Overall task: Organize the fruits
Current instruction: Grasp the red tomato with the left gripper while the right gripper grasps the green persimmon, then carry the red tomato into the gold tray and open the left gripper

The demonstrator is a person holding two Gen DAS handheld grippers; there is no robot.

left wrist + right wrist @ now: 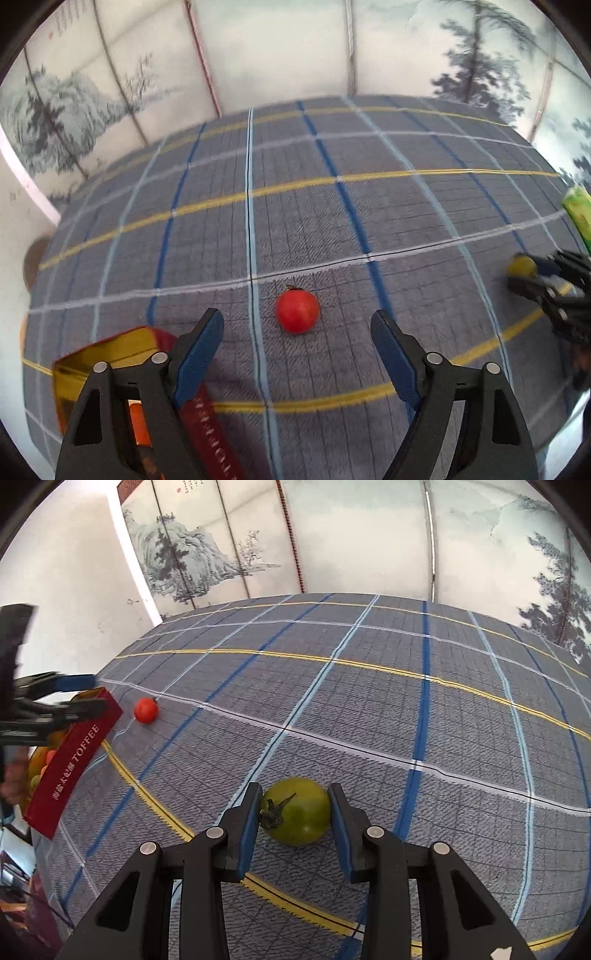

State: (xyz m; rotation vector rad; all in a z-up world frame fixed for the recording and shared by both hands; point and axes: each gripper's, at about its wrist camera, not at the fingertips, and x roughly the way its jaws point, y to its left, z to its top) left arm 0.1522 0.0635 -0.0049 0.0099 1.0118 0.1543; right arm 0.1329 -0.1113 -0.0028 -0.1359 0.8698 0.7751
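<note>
In the left wrist view a small red tomato (297,312) lies on the checked cloth (332,221), just beyond the tips of my left gripper (296,316). That gripper is open, its blue pads wide apart and touching nothing. In the right wrist view my right gripper (294,791) is shut on a green tomato (299,814), one pad on each side, low over the cloth (406,720). The same red tomato (146,709) shows far to the left, with the left gripper (74,694) above it. From the left wrist view the right gripper (532,275) shows at the right edge with the green tomato (521,265).
A red box marked TOFFEE (74,760), gold inside (103,350), stands at the table's left with several small fruits in it. A blurred green object (577,214) is at the right edge. A painted screen (332,535) stands behind the table.
</note>
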